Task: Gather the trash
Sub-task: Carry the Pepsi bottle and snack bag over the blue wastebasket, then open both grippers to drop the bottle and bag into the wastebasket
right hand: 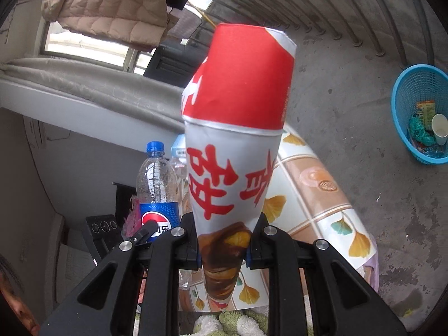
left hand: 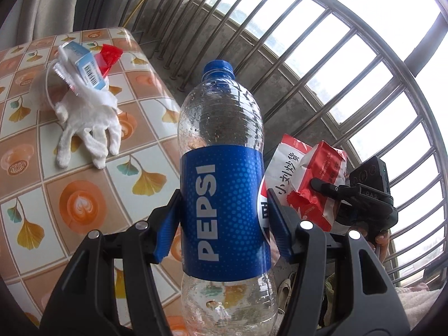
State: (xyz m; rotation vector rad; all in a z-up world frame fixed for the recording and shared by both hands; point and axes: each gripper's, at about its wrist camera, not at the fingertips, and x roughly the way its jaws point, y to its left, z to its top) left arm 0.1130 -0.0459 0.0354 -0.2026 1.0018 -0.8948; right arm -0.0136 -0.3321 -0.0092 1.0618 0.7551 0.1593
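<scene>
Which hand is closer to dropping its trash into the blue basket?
Probably the right. The right gripper, clamped on the red-and-white bag, has the blue basket in its own view; the left gripper's view with the Pepsi bottle shows no basket.

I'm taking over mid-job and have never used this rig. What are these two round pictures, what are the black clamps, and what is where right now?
There is no robot arm: a person holds a hand-held two-finger clamp in each hand, and a fisheye camera on each looks forward along its fingers. That is why each picture shows black jaws at the bottom.

In the left wrist view, the left gripper is closed on an empty Pepsi bottle, held upright. On the patterned table lie a white glove, a small blue-and-white box and a red wrapper. To the right you see the other clamp with its load.

In the right wrist view, the right gripper pinches the lower end of a red-and-white snack bag. On the concrete floor to the right stands a blue basket that already holds some trash.
</scene>
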